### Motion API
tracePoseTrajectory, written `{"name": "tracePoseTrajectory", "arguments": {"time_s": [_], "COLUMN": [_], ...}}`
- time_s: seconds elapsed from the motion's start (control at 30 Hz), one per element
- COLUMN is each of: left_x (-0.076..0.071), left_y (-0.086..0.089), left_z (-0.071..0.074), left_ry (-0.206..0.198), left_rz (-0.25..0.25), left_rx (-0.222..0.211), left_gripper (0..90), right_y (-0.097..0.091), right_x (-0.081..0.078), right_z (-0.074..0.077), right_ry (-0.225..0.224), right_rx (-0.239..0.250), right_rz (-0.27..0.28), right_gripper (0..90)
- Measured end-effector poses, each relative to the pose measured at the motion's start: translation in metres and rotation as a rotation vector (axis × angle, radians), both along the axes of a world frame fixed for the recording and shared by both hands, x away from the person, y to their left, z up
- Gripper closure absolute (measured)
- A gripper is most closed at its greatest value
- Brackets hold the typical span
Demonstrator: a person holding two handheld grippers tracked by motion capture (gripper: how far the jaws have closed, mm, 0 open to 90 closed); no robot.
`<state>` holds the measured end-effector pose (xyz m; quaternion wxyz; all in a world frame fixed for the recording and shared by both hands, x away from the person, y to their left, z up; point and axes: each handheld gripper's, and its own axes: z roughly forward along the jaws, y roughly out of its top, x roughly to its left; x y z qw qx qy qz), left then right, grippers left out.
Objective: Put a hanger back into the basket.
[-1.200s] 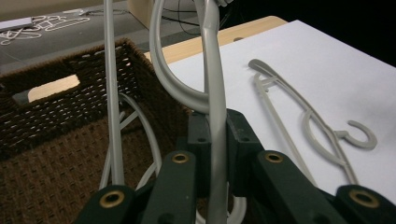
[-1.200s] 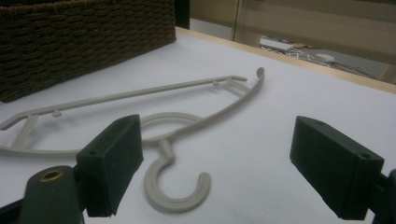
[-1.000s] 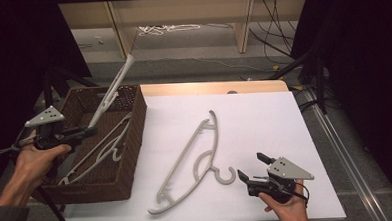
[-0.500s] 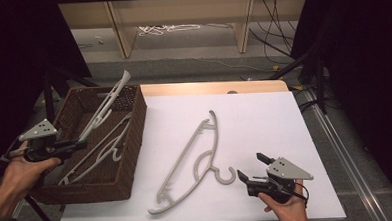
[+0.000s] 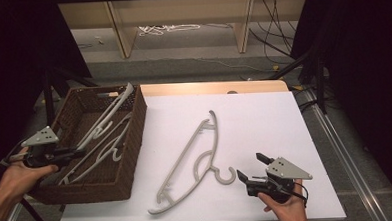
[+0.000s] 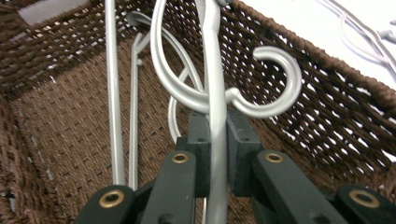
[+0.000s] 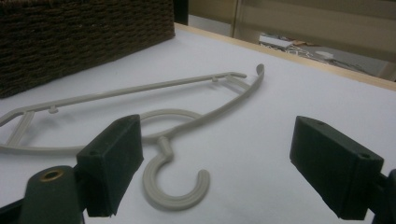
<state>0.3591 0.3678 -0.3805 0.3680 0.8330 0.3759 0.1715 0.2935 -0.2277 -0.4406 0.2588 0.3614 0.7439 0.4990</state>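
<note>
My left gripper (image 5: 77, 153) (image 6: 217, 135) is shut on the bar of a silver-grey hanger (image 5: 107, 118) (image 6: 212, 70), close to its hook (image 6: 280, 93). The hanger slants inside the brown wicker basket (image 5: 140, 124) (image 6: 60, 112), with its far end resting at the back rim. At least one more grey hanger (image 5: 102, 153) (image 6: 112, 93) lies in the basket. A beige hanger (image 5: 191, 156) (image 7: 140, 88) lies flat on the white table, its hook (image 7: 173, 196) toward my right gripper (image 5: 250, 165) (image 7: 223, 161). That gripper stands open just right of the hook, holding nothing.
The white tabletop (image 5: 264, 122) stretches to the right of the basket, edged by a wooden strip (image 5: 208, 88) at the back. Beyond the table are wooden shelf legs and cables on the floor (image 5: 170, 29). Dark stands flank both sides.
My left gripper has sunk and drawn back toward the person, lowering the grey hanger deeper into the basket. The right gripper and the beige hanger have stayed put.
</note>
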Motion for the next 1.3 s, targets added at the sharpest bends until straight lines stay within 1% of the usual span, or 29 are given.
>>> {"name": "tracePoseTrajectory", "arguments": {"time_s": [0.03,0.07,0.13,0.2,0.23,0.27,0.33,0.37,0.4,0.43,0.47,0.53,0.6,0.63,0.67,0.7,0.77,0.8,0.87,0.9,0.93,0.97,1.0,1.07,1.1,1.13,1.17,1.23,1.3], "left_x": [0.001,0.002,0.005,0.007,0.008,0.009,0.011,0.012,0.013,0.015,0.016,0.019,0.021,0.023,0.023,0.024,0.025,0.025,0.027,0.028,0.029,0.03,0.031,0.033,0.033,0.033,0.034,0.033,0.032], "left_y": [-0.001,-0.001,-0.001,0.0,-0.002,-0.003,-0.004,-0.005,-0.007,-0.009,-0.01,-0.011,-0.013,-0.012,-0.013,-0.013,-0.015,-0.014,-0.012,-0.012,-0.013,-0.014,-0.016,-0.016,-0.017,-0.017,-0.016,-0.016,-0.017], "left_z": [-0.001,-0.002,-0.002,-0.003,-0.004,-0.005,-0.006,-0.006,-0.008,-0.01,-0.01,-0.011,-0.011,-0.011,-0.012,-0.012,-0.014,-0.014,-0.013,-0.013,-0.016,-0.017,-0.017,-0.017,-0.019,-0.018,-0.016,-0.015,-0.011], "left_ry": [0.012,0.021,0.035,0.05,0.059,0.062,0.077,0.085,0.093,0.103,0.109,0.139,0.161,0.176,0.179,0.18,0.171,0.173,0.197,0.205,0.2,0.214,0.218,0.233,0.221,0.237,0.239,0.218,0.196], "left_rz": [0.011,0.013,-0.002,-0.013,-0.007,-0.008,-0.03,-0.029,-0.01,-0.006,-0.011,-0.04,-0.042,-0.065,-0.069,-0.073,-0.048,-0.053,-0.064,-0.059,-0.048,-0.045,-0.047,-0.052,-0.022,-0.027,-0.039,-0.01,0.006], "left_rx": [0.001,0.005,0.021,0.055,0.055,0.055,0.074,0.079,0.073,0.078,0.086,0.109,0.139,0.168,0.172,0.18,0.156,0.157,0.177,0.191,0.19,0.197,0.209,0.228,0.2,0.201,0.215,0.18,0.176], "left_gripper": [81.8,81.8,81.8,81.8,81.8,81.8,81.8,81.7,81.8,81.7,81.8,81.7,81.7,81.7,81.7,81.6,81.5,81.5,81.3,81.1,80.9,81.0,80.9,79.8,78.2,76.2,74.4,71.2,67.4], "right_y": [0.0,-0.001,0.0,0.0,-0.001,-0.002,-0.001,-0.001,-0.001,0.0,0.0,0.0,-0.001,-0.001,0.0,-0.001,-0.001,-0.001,-0.001,-0.001,-0.001,-0.001,0.0,0.0,-0.001,-0.001,0.0,-0.001,-0.001], "right_x": [0.0,0.0,0.0,0.0,0.0,0.001,0.001,0.0,0.0,0.001,0.0,0.0,-0.001,-0.001,0.0,-0.001,0.0,0.0,-0.001,-0.001,-0.001,-0.001,0.0,0.0,0.0,0.0,0.0,0.0,0.0], "right_z": [0.0,0.0,0.0,0.0,0.0,0.0,0.0,0.0,0.001,-0.001,0.0,0.0,0.001,0.001,0.0,0.001,0.0,0.0,0.001,0.001,0.001,0.001,0.0,0.0,0.0,0.001,0.0,0.0,0.0], "right_ry": [-0.006,0.01,0.0,-0.004,0.007,-0.008,-0.012,0.017,0.021,0.009,0.009,0.004,0.023,0.019,0.011,0.02,0.013,0.016,0.022,0.022,0.023,0.024,0.008,0.007,0.019,0.023,0.013,0.022,0.015], "right_rx": [-0.002,-0.003,0.0,-0.002,0.0,-0.011,-0.006,-0.009,-0.009,0.014,0.011,-0.001,-0.008,-0.01,-0.002,-0.012,-0.001,-0.002,-0.011,-0.011,-0.008,-0.007,-0.001,-0.002,-0.008,-0.007,0.007,-0.011,-0.001], "right_rz": [0.001,0.003,0.001,0.0,0.001,0.001,0.0,0.004,0.005,0.01,0.009,0.004,0.006,0.006,0.008,0.008,0.006,0.008,0.007,0.008,0.007,0.006,0.006,0.006,0.009,0.005,0.008,0.007,0.006], "right_gripper": [18.0,18.0,18.0,18.0,18.1,18.0,18.0,18.0,18.0,18.0,18.0,18.1,18.1,18.1,18.1,18.1,18.1,18.1,18.1,18.1,18.1,18.1,18.1,18.1,18.1,18.1,18.1,18.1,18.1]}}
